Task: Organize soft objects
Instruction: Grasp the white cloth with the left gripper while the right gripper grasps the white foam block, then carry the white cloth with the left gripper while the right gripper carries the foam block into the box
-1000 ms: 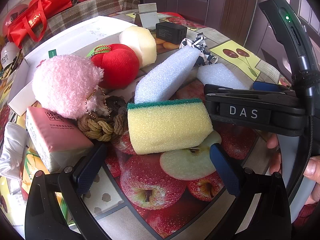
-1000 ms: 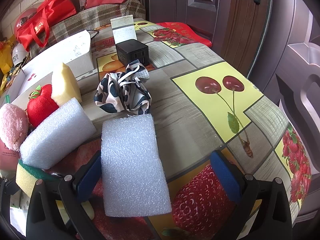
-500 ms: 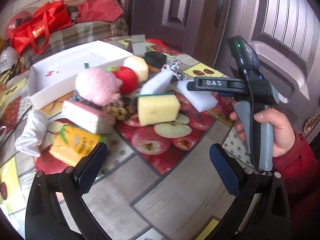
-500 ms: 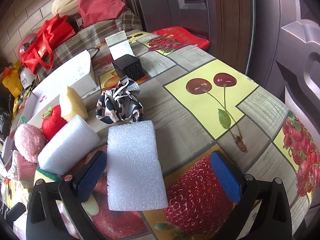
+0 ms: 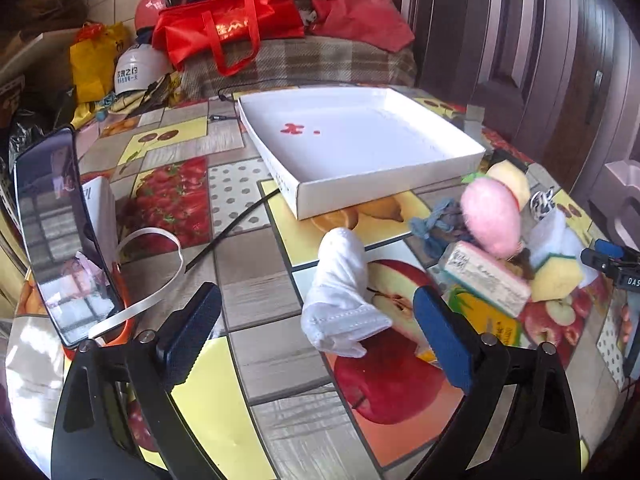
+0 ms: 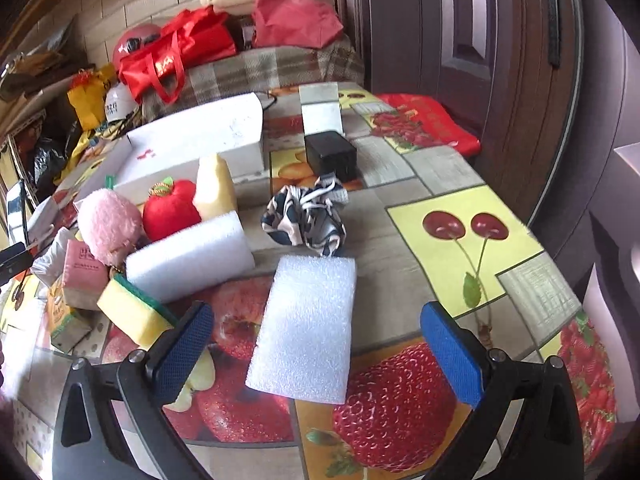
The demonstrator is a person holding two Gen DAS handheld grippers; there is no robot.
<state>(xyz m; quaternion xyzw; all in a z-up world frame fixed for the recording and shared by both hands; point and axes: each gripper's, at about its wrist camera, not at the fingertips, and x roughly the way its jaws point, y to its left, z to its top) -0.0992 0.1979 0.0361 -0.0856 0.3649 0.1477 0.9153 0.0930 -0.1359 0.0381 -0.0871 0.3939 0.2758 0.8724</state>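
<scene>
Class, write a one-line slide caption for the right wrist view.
Open right gripper poised over a white foam block on the fruit-print table, with the other soft objects piled beside the white box.

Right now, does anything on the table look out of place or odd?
Yes: the white box is empty apart from small red marks, while the soft items, such as the pink plush and yellow sponge, sit heaped beside it.

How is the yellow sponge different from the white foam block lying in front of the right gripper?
The yellow sponge has a green scrubbing layer; the white foam block is plain white. The sponge leans among the piled items, while the block lies flat and apart on the tablecloth. The block looks larger here. Both are soft rectangular pieces.
</scene>
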